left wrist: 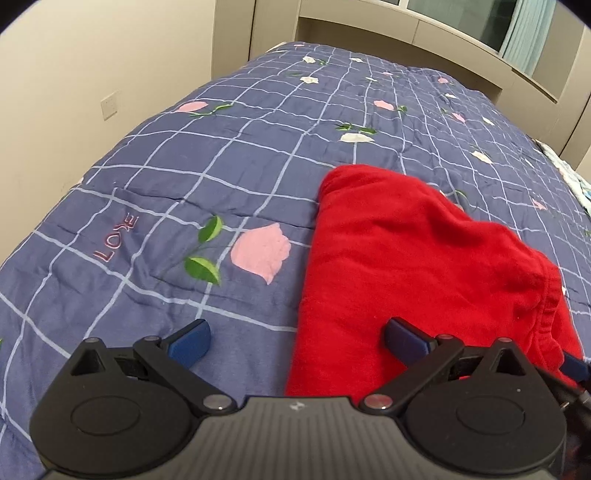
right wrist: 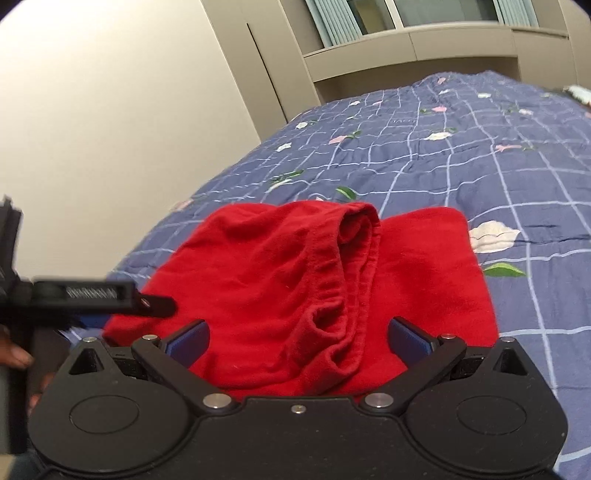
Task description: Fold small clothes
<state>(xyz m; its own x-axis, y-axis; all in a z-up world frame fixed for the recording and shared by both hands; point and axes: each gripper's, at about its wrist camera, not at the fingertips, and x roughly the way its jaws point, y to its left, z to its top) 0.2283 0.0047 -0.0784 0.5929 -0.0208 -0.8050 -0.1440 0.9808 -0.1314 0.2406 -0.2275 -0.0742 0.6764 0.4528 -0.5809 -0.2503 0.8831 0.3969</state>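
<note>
A small red garment [left wrist: 417, 266] lies partly folded on the blue checked quilt [left wrist: 207, 155]; its gathered waistband faces the near right. My left gripper [left wrist: 297, 341] is open and empty, low over the garment's near left edge, one finger over the quilt, one over the red cloth. In the right wrist view the red garment [right wrist: 280, 280] shows a folded-over layer with a bunched waistband [right wrist: 354, 266]. My right gripper [right wrist: 299, 339] is open and empty just above the garment's near edge. The left gripper's black body [right wrist: 85, 295] shows blurred at the left.
The quilt [right wrist: 480, 147] covers the bed, with pink and white flower prints. A beige wall [left wrist: 74, 92] runs along the left side. Cabinets and a window [right wrist: 406, 22] stand beyond the bed's far end.
</note>
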